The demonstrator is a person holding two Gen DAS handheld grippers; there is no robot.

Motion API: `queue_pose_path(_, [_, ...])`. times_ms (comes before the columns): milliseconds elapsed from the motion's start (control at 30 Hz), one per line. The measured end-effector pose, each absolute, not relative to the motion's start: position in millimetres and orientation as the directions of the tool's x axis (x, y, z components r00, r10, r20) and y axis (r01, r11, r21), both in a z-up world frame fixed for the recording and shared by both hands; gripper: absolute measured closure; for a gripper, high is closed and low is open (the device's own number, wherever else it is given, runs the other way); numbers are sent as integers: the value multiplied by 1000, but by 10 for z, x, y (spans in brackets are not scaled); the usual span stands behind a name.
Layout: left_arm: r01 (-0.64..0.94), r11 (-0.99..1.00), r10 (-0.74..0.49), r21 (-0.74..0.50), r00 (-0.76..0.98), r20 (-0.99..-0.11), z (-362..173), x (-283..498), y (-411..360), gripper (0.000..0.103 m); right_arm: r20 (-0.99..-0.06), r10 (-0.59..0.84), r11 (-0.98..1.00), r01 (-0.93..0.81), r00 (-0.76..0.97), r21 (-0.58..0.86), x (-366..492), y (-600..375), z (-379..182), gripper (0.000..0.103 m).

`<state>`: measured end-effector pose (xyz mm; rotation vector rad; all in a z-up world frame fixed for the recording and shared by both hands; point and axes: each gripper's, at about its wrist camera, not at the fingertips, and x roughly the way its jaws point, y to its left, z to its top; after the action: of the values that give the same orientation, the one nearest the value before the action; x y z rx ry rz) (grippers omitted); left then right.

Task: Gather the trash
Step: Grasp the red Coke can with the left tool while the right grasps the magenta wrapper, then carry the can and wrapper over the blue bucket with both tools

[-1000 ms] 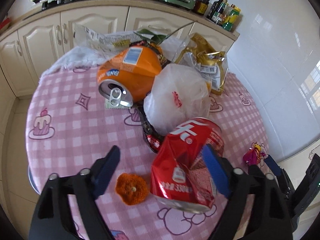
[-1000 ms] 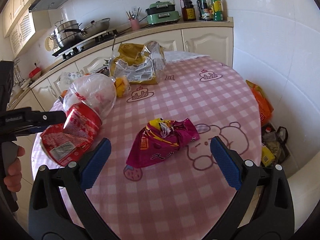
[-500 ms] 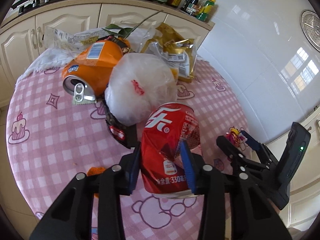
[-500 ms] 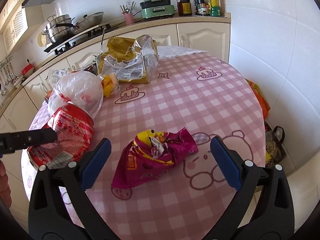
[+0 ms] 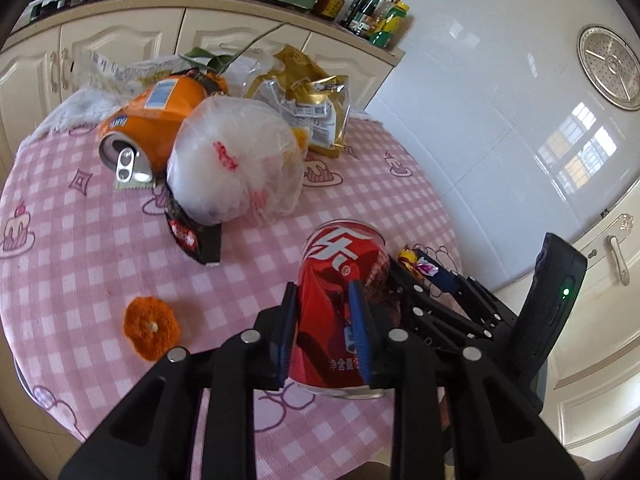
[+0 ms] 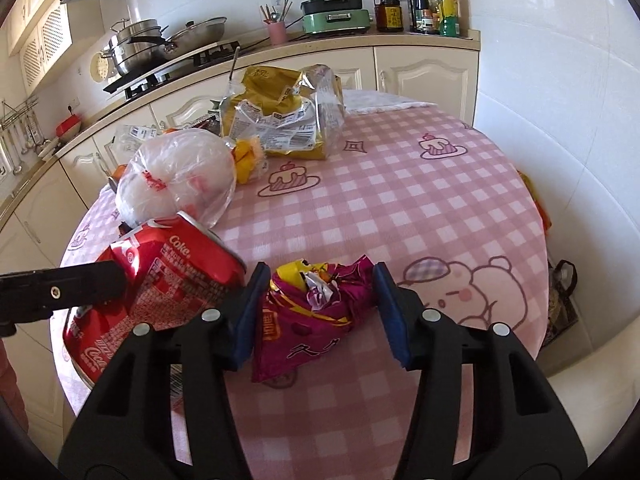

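Both tongs closing on trash at the counter's near edge
Red can [image 5: 340,304] squeezed by the left tongs [image 5: 325,330]; purple wrapper [image 6: 316,312] lies between the right tongs [image 6: 318,314], pads not yet pressing, so both lift together

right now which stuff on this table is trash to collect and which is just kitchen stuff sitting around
Trash to collect:
- red can
- purple wrapper
- orange can
- plastic bag
- gold packet
- orange peel

Just sitting around:
- pots
- sauce bottles
- green cooker
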<state>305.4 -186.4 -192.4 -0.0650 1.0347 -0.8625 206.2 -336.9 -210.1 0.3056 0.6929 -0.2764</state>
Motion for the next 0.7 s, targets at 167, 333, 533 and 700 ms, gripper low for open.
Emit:
queue_pose_path(167, [564, 700, -653, -438, 256, -713, -1927, 2989, -1723, 77, -651, -129, 928, 322, 749, 187, 2091, -3220, -2080, 52])
queue_pose_path(333, [536, 737, -645, -412, 374, -666, -1811, 2852, -1444, 84, -640, -83, 940, 273, 764, 204, 2123, -3037, -2036, 53])
queue_pose_path(533, [495, 780, -616, -384, 493, -615, -1696, 2736, -972, 85, -597, -48, 959, 204, 801, 196, 2165, -2664, -1830, 53])
queue_pose_path(700, [435, 793, -610, -427, 543, -577, -1700, 2738, -531, 86, -579, -27, 971, 158, 815, 177, 2247, -2346, -1726, 53])
